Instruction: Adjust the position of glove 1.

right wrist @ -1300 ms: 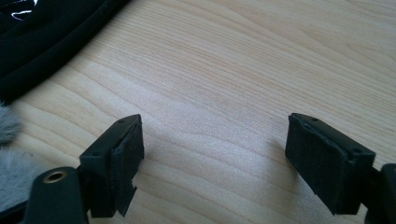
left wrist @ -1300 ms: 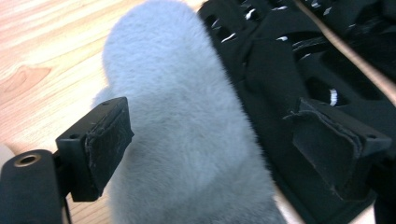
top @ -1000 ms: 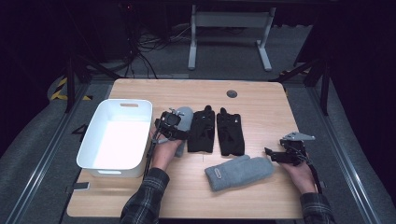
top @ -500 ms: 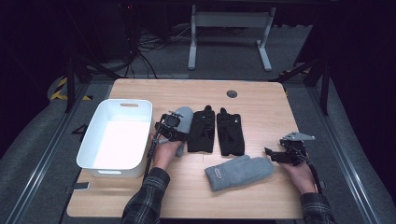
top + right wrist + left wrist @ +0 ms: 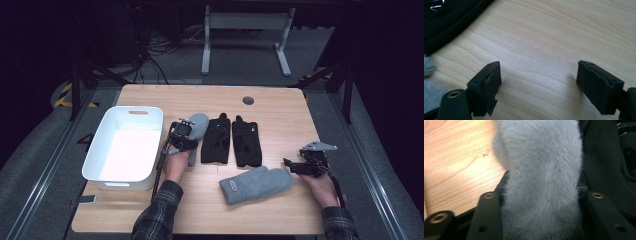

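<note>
— Where's the grey mitten (image 5: 196, 131)?

— Left of centre, beside the white bin (image 5: 125, 147), clamped in the left gripper (image 5: 181, 134) jaws.

— And the right gripper (image 5: 300, 166)?

— Jaws spread, empty, low over the counter (image 5: 280, 107). The fluffy pile might slip, or snag the neighbouring black glove (image 5: 216, 140).

- Light wooden counter (image 5: 280, 100) with a round dark grommet (image 5: 248, 100) near its far edge.
- Grey metal stand (image 5: 245, 37) on the floor beyond the counter.
- Tangle of black cables (image 5: 155, 47) on the floor.
- Yellow-and-black hazard tape (image 5: 67, 95) at the far left.
</note>
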Tool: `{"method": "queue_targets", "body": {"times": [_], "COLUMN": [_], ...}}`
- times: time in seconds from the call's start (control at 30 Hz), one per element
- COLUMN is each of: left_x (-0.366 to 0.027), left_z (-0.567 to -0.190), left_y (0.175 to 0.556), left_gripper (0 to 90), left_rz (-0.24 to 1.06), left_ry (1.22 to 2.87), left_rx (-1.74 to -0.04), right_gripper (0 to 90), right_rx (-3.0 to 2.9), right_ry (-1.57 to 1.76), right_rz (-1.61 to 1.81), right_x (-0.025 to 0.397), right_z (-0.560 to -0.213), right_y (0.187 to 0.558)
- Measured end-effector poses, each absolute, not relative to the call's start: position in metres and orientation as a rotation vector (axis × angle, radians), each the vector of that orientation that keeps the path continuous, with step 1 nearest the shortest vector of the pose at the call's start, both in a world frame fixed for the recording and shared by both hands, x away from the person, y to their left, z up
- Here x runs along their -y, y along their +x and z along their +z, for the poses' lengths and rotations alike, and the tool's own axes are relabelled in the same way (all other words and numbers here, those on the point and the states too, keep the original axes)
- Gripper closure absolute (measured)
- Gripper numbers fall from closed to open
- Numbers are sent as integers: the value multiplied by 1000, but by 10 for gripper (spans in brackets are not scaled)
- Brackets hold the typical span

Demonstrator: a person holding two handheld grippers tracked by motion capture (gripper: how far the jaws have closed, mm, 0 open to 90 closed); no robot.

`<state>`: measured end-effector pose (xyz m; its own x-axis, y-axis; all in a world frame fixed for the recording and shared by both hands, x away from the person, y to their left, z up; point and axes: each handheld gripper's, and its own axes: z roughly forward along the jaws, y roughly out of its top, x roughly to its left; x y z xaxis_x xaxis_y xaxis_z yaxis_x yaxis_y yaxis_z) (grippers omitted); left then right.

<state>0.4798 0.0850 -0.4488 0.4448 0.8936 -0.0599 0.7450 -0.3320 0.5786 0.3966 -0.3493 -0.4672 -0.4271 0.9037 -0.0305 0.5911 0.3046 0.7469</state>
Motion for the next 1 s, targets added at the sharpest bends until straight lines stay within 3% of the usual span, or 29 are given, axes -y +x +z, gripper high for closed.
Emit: {"method": "queue_targets", "body": {"times": [0.23,0.53,1.0], "left_x": [-86,-87,-81], "left_z": [-441,-423,-395], "left_y": [475,471,458], "left_gripper": [600,601,608], "left_rz": [365,376,275], "left_ry": [2159,2142,2153], "left_rx": [-1357,-1323,-1132], "right_gripper": [206,207,207], "right_rx": [-2128,-2129,-2129], "right_ry": [1327,1328,1328], "right_rz": [931,932,932], "right_x": [349,349,349], "right_z": [-467,-467,-467], "right_y": [397,397,397]}}
